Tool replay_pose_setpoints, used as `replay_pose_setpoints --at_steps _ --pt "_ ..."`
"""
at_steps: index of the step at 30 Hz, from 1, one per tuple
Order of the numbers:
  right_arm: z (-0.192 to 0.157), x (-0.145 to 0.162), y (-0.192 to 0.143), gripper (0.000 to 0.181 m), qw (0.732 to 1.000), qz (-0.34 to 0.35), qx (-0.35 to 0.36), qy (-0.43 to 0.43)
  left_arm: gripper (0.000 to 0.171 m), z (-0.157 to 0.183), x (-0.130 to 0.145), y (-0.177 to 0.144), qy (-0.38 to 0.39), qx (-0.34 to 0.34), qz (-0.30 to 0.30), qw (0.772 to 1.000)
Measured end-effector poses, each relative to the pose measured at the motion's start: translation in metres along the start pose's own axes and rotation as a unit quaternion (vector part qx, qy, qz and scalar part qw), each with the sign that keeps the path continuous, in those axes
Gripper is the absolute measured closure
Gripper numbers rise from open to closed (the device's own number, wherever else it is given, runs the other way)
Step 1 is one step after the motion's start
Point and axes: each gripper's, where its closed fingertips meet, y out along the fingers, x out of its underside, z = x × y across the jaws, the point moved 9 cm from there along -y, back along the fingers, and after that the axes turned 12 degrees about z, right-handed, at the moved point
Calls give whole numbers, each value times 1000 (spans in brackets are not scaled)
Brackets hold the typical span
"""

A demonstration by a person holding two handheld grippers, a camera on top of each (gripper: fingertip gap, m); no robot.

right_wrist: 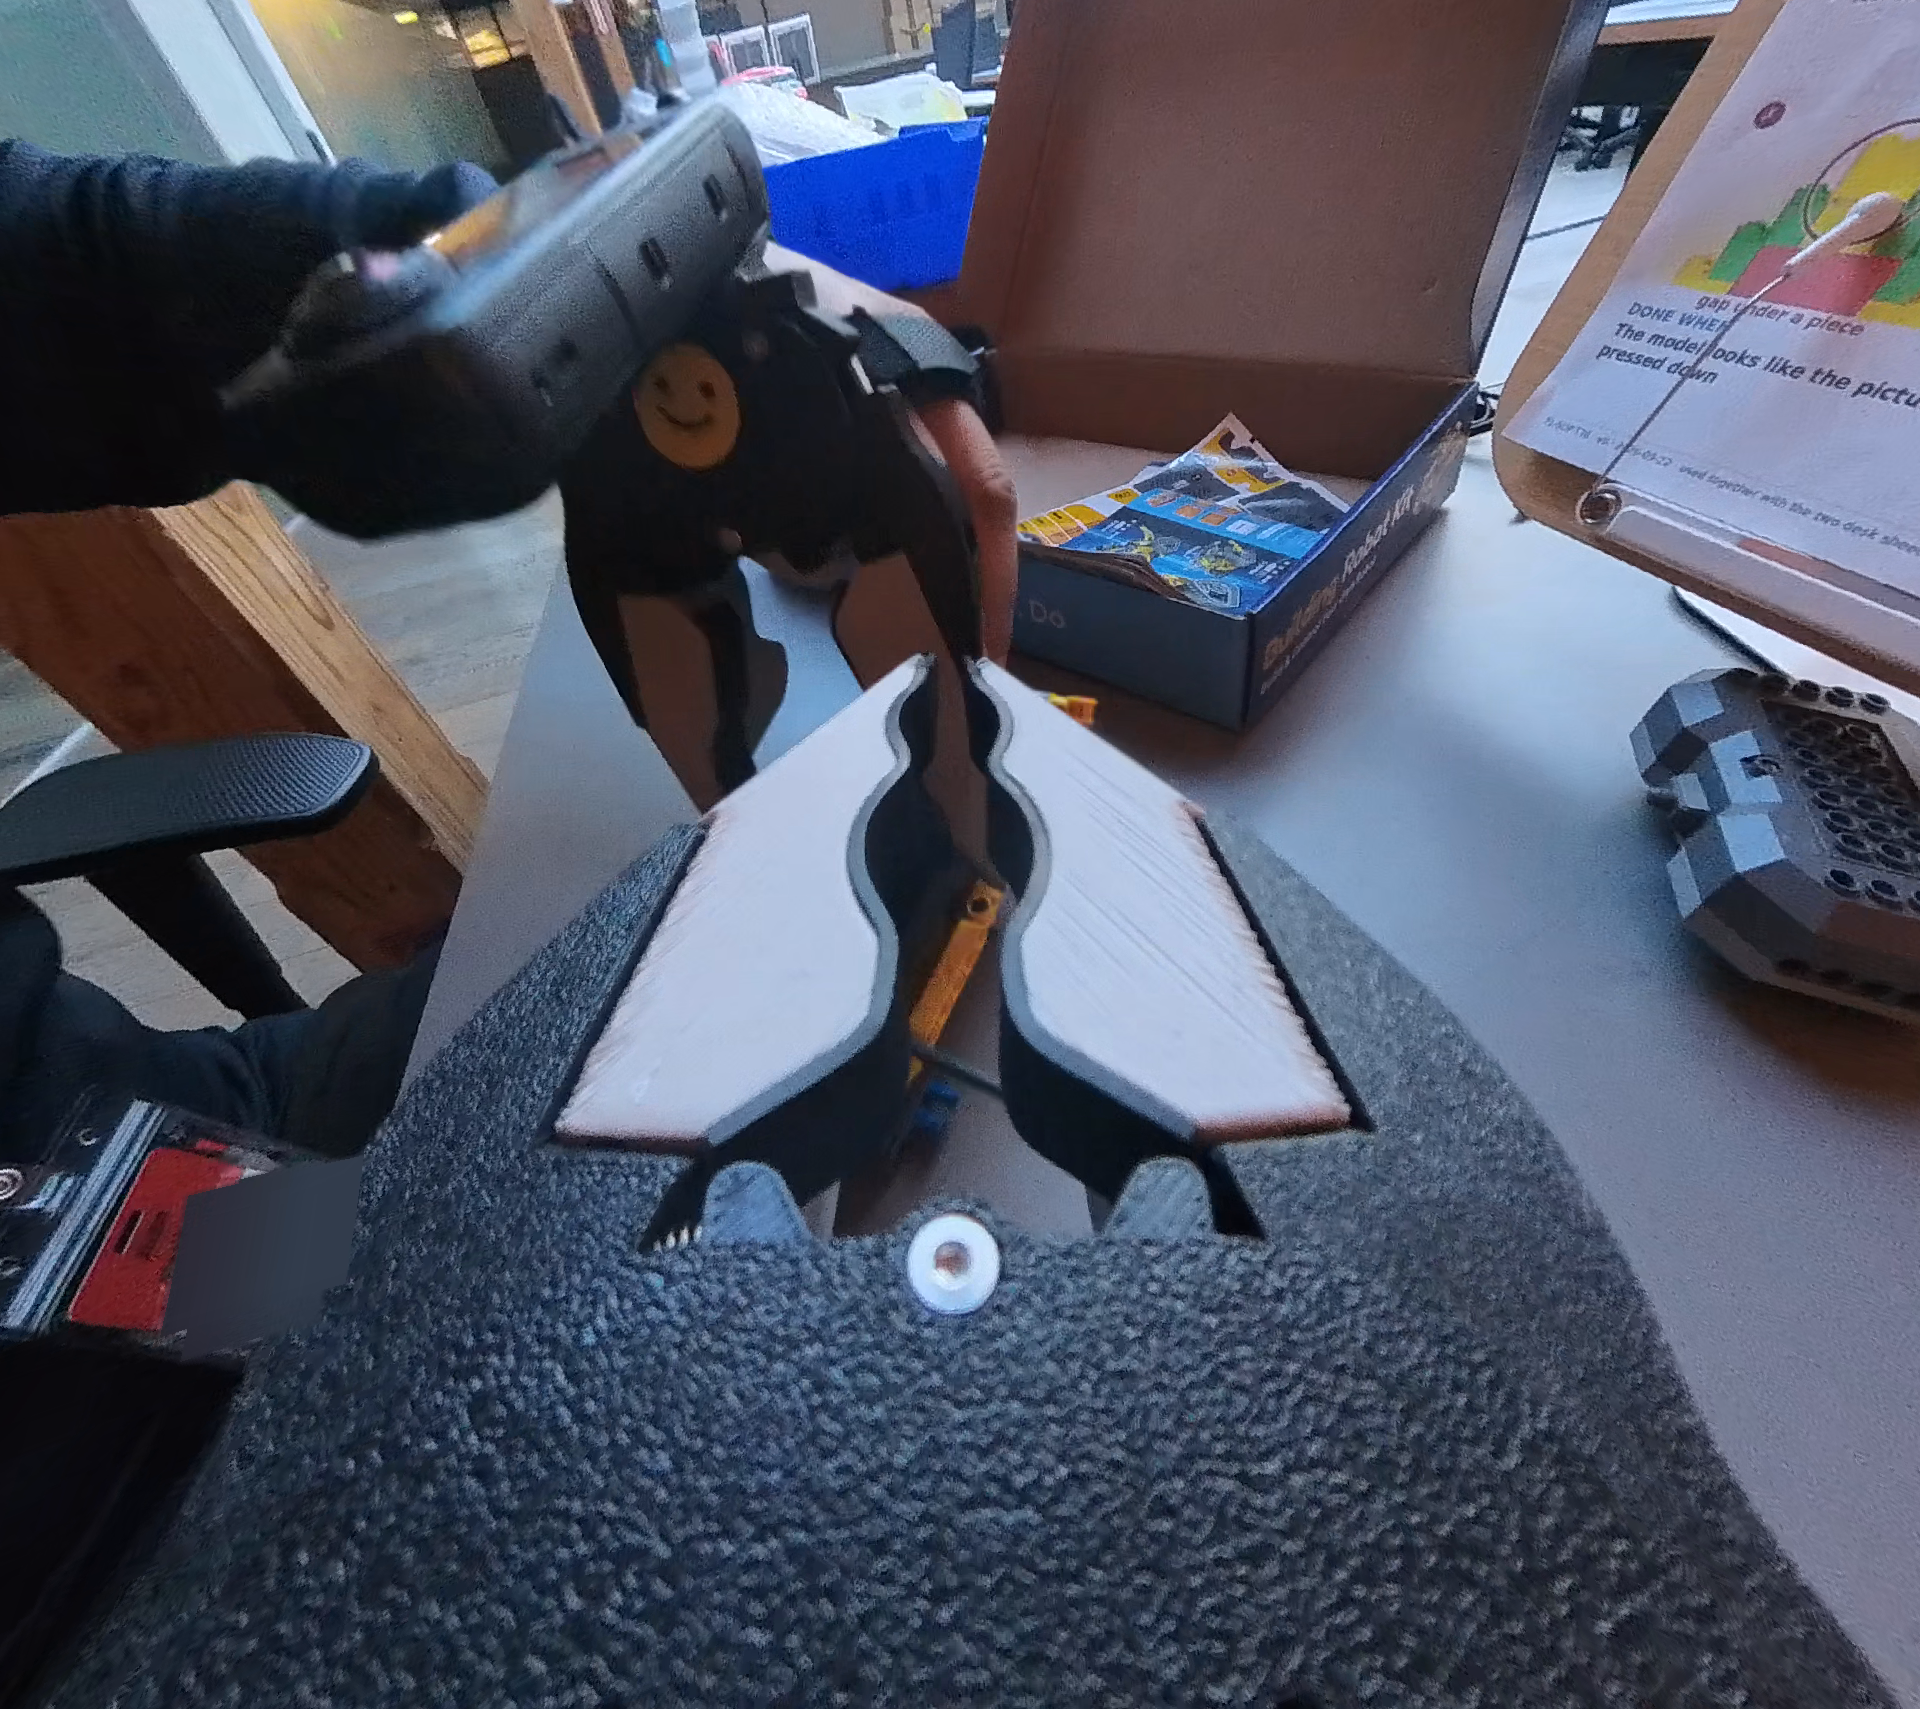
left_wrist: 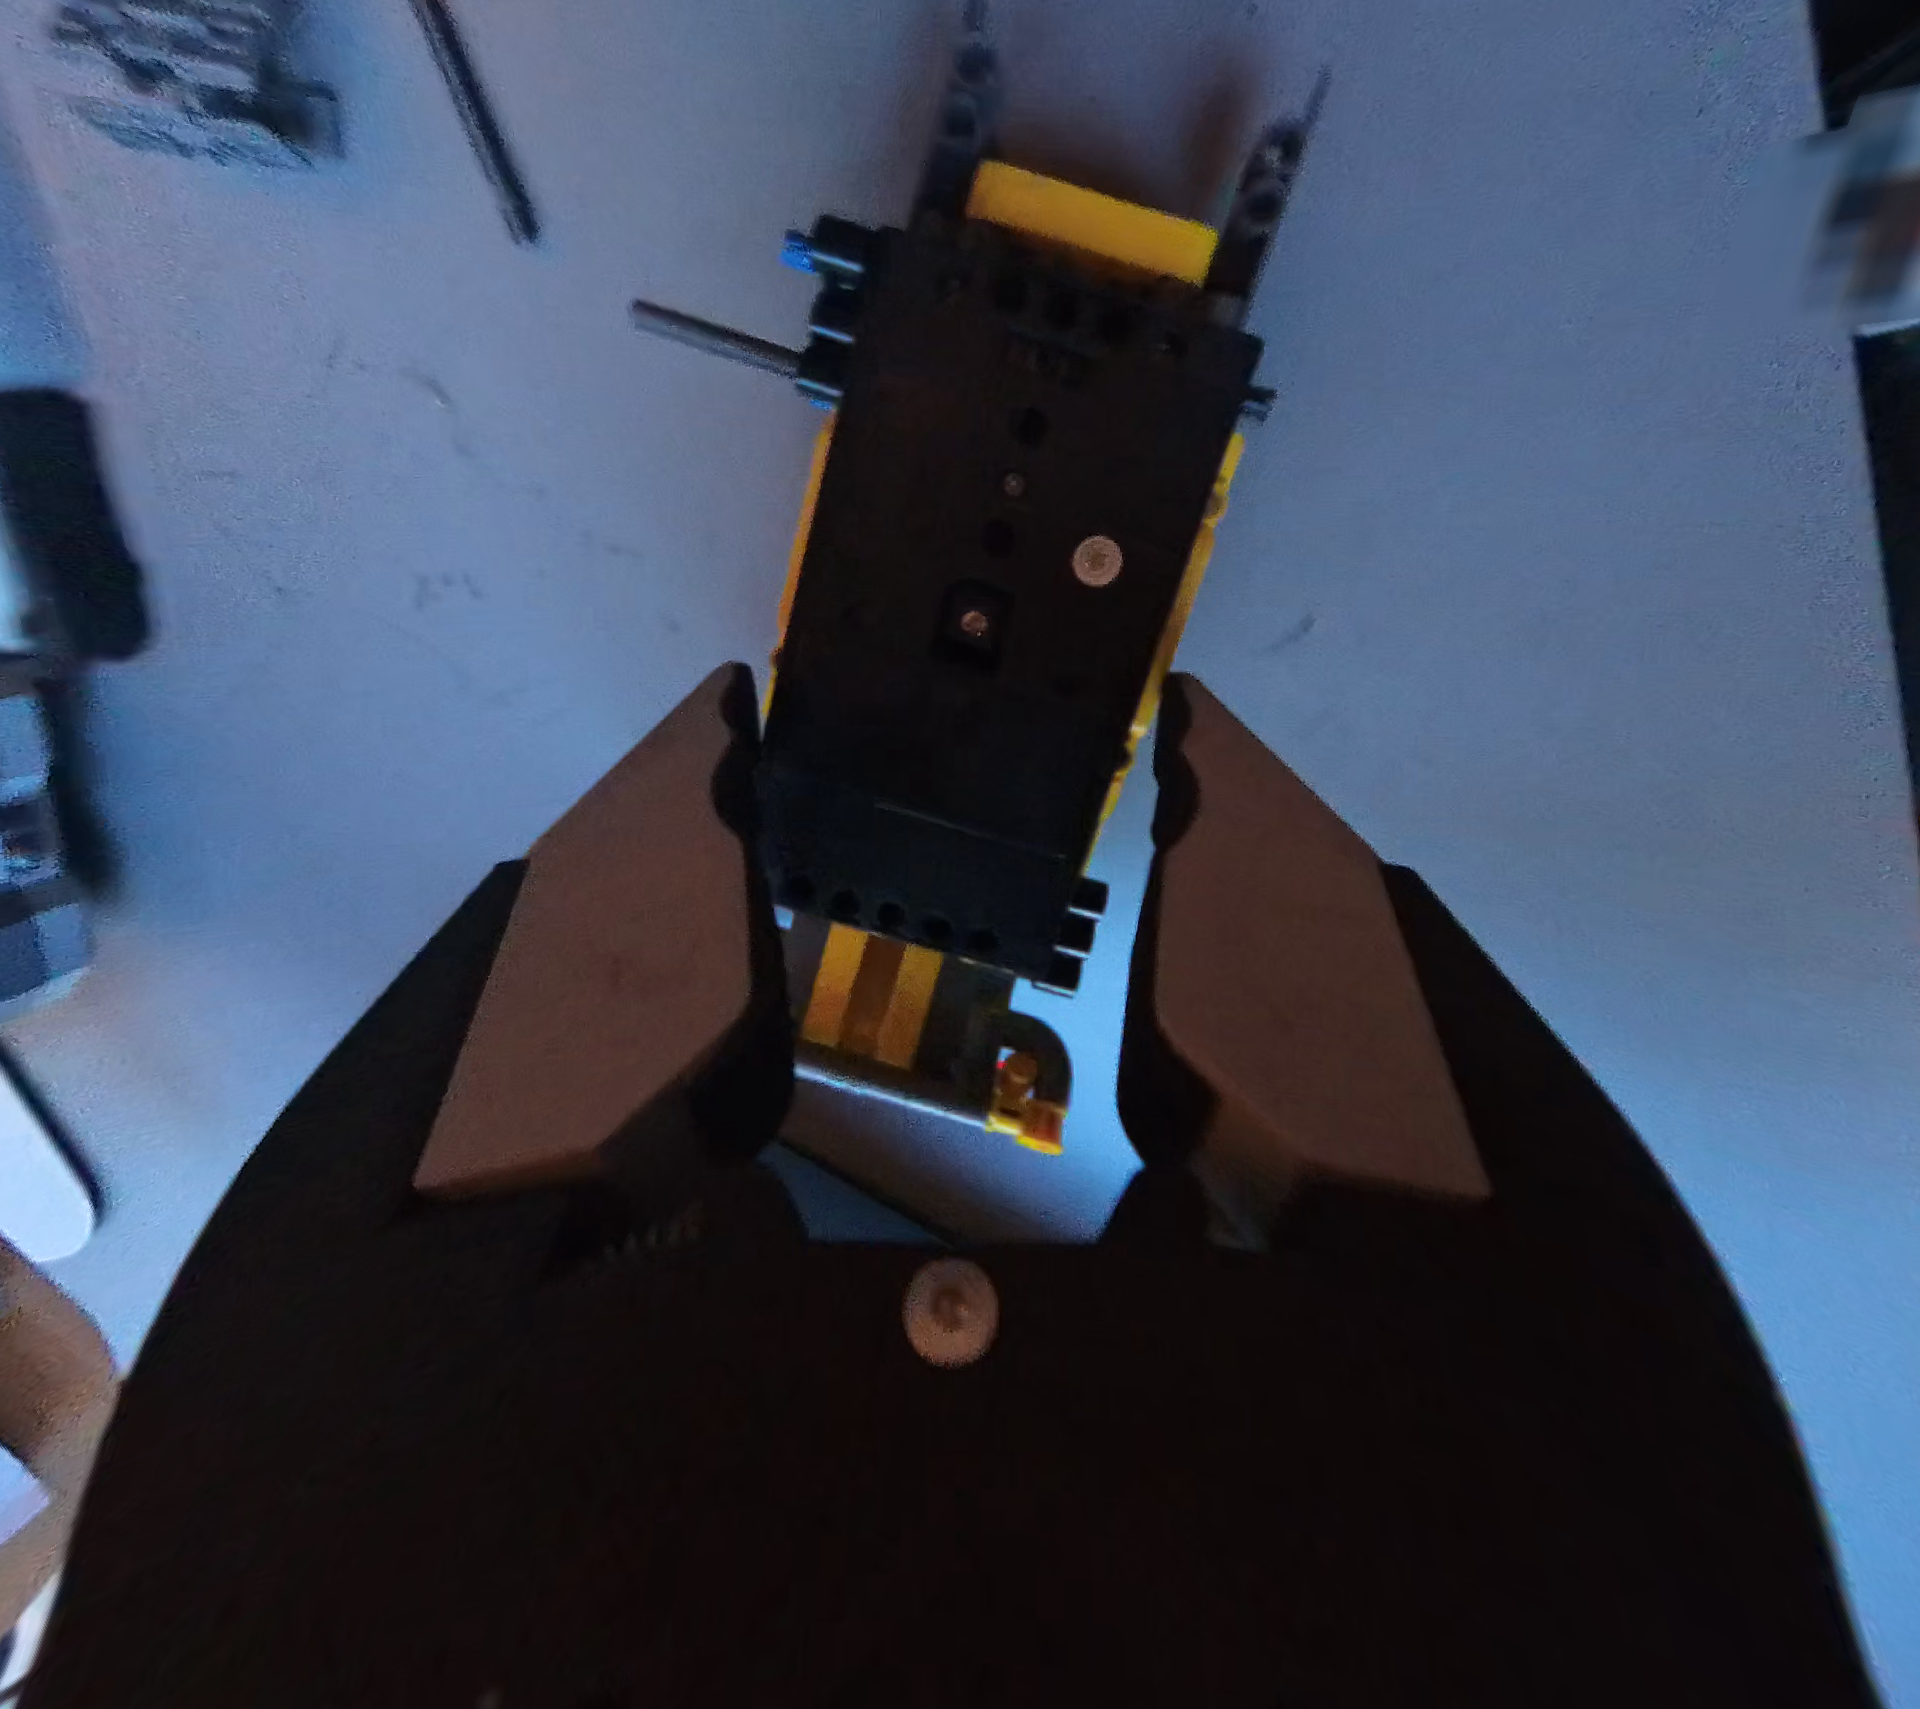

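A black and yellow brick model (left_wrist: 997, 537) sits between the fingers of my left gripper (left_wrist: 958, 693), underside towards the camera, above a pale table (left_wrist: 1507, 568). The left pad presses its side and the right pad meets its yellow edge. A grey axle (left_wrist: 717, 340) sticks out of its left side. In the right wrist view the left gripper (right_wrist: 842, 703) points down at the table, held by a hand. My right gripper (right_wrist: 951, 672) is almost shut. A yellow part of the model (right_wrist: 951, 973) shows through its narrow gap; I cannot tell if the pads touch it.
An open cardboard box (right_wrist: 1247, 153) with printed booklets (right_wrist: 1174, 516) stands behind. A grey brick piece (right_wrist: 1787, 828) lies at the right under a clipboard with a sheet (right_wrist: 1766, 205). A chair armrest (right_wrist: 177, 786) is at the left. A loose black rod (left_wrist: 473, 111) lies on the table. From either gripper's tips it is about 20 centimetres to the grey brick piece (right_wrist: 1787, 828).
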Motion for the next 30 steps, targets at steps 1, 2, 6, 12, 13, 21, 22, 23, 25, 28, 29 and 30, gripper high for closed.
replay_pose_setpoints --at_steps 1,2,6,12,13,21,22,23,25,28,29,30 --pt "1 1 -1 179 1000 -7 3 -1 97 1 0 3 -4 1 -6 1000" --pt "1 1 -3 178 1000 -14 7 -5 97 3 -1 4 -9 -9 -2 1000" --pt "0 3 -9 178 999 -38 21 -19 98 27 0 5 11 -142 7 990" --pt "-15 15 -1 172 994 -100 -10 -33 98 70 1 16 29 -384 -9 923" --pt "-19 18 2 171 992 -112 -17 -45 98 75 1 19 38 -411 -13 911" --pt "-43 42 4 157 987 -147 -31 -52 96 101 -3 34 8 -520 54 853" --pt "-47 43 3 154 987 -149 -28 -60 96 104 -4 30 -19 -506 84 858" --pt "-53 43 1 156 986 -149 -34 -63 97 107 -6 25 -47 -493 113 861" --pt "-62 45 -1 161 984 -159 -44 -74 108 113 -9 13 -88 -466 165 865" --pt "-76 46 -1 163 976 -167 -44 -130 107 118 -18 -10 -109 -423 215 873" --pt "-79 46 -1 165 973 -172 -42 -149 107 115 -21 -18 -101 -417 215 877" --pt "-82 45 -1 166 969 -178 -39 -165 107 112 -23 -25 -87 -406 212 885"
